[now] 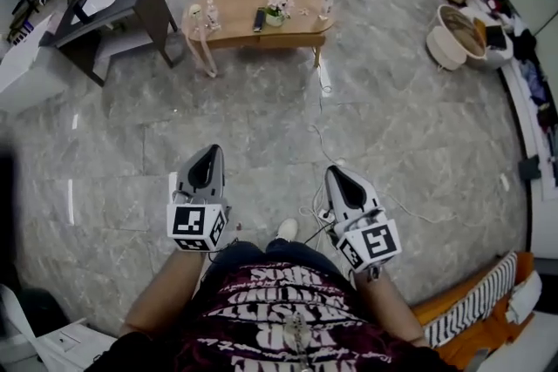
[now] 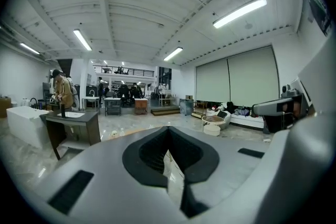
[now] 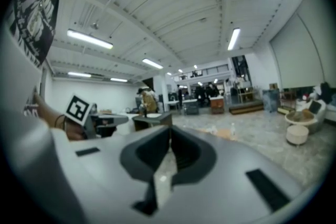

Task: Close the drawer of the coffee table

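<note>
Standing on a wide grey marble floor point(image 1: 261, 126), I have open room ahead across the middle of the head view, crossed only by a thin cable point(image 1: 317, 131) running down toward my shoe point(image 1: 286, 228). Along the top, that room is edged by a dark desk point(image 1: 118, 9) at the upper left, the wooden coffee table point(image 1: 234, 9) at the upper centre and a round pale basket point(image 1: 449, 37) at the upper right. The coffee table is well apart from both tongs, and its drawer is too small to make out. On its top stand a small plant point(image 1: 277, 10), a remote point(image 1: 259, 19) and a bottle point(image 1: 327, 4). At the lower centre my left tongs point(image 1: 209, 152) and right tongs point(image 1: 336, 173) point up the frame. Each has its jaws pressed together with nothing between them, and neither touches anything.
</note>
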`<action>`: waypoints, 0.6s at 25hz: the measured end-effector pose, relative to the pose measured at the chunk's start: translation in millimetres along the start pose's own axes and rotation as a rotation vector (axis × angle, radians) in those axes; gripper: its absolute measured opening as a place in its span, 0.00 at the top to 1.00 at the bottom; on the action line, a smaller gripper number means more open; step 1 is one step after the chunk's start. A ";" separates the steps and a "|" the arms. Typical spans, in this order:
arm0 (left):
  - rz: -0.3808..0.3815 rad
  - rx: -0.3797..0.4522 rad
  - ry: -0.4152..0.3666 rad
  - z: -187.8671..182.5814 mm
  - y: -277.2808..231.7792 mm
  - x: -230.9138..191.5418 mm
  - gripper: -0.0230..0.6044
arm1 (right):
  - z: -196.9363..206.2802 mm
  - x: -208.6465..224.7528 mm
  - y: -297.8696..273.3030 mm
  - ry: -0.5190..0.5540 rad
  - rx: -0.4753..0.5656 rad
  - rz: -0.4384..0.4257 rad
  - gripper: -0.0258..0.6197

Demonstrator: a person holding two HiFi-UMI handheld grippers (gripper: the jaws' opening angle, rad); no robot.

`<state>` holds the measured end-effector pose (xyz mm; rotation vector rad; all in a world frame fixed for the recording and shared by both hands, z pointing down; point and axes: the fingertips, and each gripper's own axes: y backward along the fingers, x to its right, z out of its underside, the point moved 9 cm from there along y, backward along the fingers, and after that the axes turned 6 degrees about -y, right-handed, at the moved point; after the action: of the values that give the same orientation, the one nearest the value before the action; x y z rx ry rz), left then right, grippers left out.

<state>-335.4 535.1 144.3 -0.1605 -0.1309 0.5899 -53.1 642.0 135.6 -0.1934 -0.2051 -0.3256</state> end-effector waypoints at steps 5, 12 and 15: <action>-0.054 0.028 0.010 -11.7 -3.6 9.2 0.93 | -5.8 25.6 -18.5 0.048 -0.004 -0.035 0.91; -0.085 -0.064 -0.020 5.0 8.5 21.7 0.93 | 10.9 30.4 -31.1 0.089 -0.045 -0.071 0.91; -0.079 -0.078 -0.039 8.0 3.5 22.5 0.93 | 16.8 33.7 -38.5 0.066 -0.051 -0.082 0.91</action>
<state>-320.1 551.5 153.2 -0.2191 -0.1971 0.5097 -37.6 600.0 165.4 -0.2252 -0.1398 -0.4180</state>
